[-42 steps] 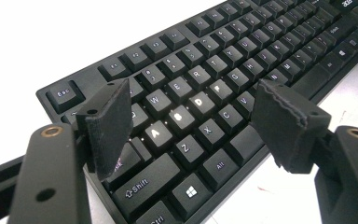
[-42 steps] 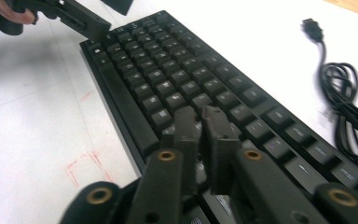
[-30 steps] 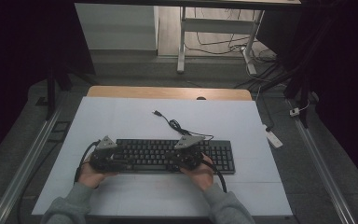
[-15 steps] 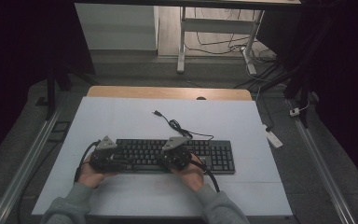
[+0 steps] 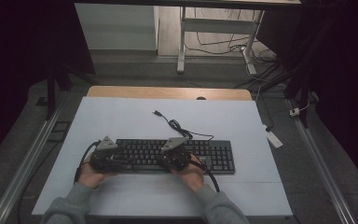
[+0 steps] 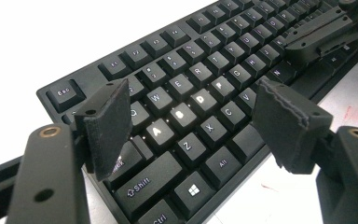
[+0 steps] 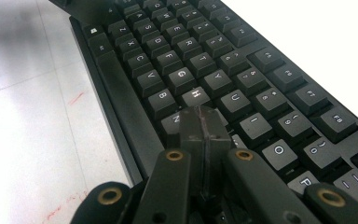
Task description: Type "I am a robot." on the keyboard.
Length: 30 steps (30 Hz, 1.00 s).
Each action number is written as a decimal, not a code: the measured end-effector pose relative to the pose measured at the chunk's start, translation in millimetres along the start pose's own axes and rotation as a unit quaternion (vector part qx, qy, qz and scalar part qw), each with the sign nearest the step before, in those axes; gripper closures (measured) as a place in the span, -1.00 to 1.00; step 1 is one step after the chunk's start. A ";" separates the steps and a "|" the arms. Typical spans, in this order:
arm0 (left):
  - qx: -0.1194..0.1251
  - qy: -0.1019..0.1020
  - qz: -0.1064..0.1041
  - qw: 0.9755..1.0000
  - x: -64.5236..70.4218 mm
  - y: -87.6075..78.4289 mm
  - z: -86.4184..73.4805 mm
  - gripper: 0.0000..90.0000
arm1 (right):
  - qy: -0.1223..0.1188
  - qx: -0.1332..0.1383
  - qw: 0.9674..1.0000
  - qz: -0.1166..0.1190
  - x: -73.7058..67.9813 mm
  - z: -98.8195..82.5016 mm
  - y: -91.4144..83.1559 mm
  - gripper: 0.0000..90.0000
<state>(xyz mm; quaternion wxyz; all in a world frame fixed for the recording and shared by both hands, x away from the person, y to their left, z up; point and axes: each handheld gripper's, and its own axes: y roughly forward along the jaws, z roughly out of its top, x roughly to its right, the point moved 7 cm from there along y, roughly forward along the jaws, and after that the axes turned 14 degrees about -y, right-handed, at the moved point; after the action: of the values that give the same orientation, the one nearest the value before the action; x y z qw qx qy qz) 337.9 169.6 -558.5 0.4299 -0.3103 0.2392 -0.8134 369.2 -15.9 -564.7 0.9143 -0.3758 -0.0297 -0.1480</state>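
On white table (image 5: 121, 121): black keyboard (image 5: 219, 156), A/S/D keys glowing.

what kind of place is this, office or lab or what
Probably a lab or workshop recording station, not a normal office: a white table holding only a black keyboard, dark curtains around it, loose cables on the floor beyond, metal rails alongside.

We see a white-topped table (image 5: 121, 121) with a wooden far edge; a black rectangular keyboard (image 5: 216, 156) lies flat on it, its thin black cable (image 5: 175, 123) trailing beyond.
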 end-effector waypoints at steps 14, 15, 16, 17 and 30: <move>-0.001 0.003 0.002 1.000 -0.2 0.1 -0.3 -0.37 | 0.001 0.019 1.000 -0.008 1.6 3.4 -6.5 0.99; 0.000 0.003 0.002 1.000 -0.2 0.1 -0.3 -0.37 | 0.002 0.020 1.000 -0.008 2.0 3.7 -8.1 0.98; 0.000 0.003 0.002 1.000 -0.3 0.1 -0.3 -0.37 | 0.003 0.024 1.000 -0.007 2.5 4.0 -9.9 0.94; 0.000 0.003 0.002 1.000 -0.6 0.2 -0.3 -0.37 | 0.003 0.024 1.000 -0.007 2.5 4.0 -9.9 0.94; 0.001 0.005 0.005 1.000 -0.6 0.1 -0.1 -0.38 | 0.028 0.041 0.997 -0.055 17.6 -20.6 -54.7 0.36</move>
<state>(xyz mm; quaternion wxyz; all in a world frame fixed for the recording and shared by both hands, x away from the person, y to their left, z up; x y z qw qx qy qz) 338.2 170.1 -558.8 0.4329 -0.3042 0.2419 -0.8134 368.8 -71.5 -539.4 0.9199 -0.3318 -0.0306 -0.2067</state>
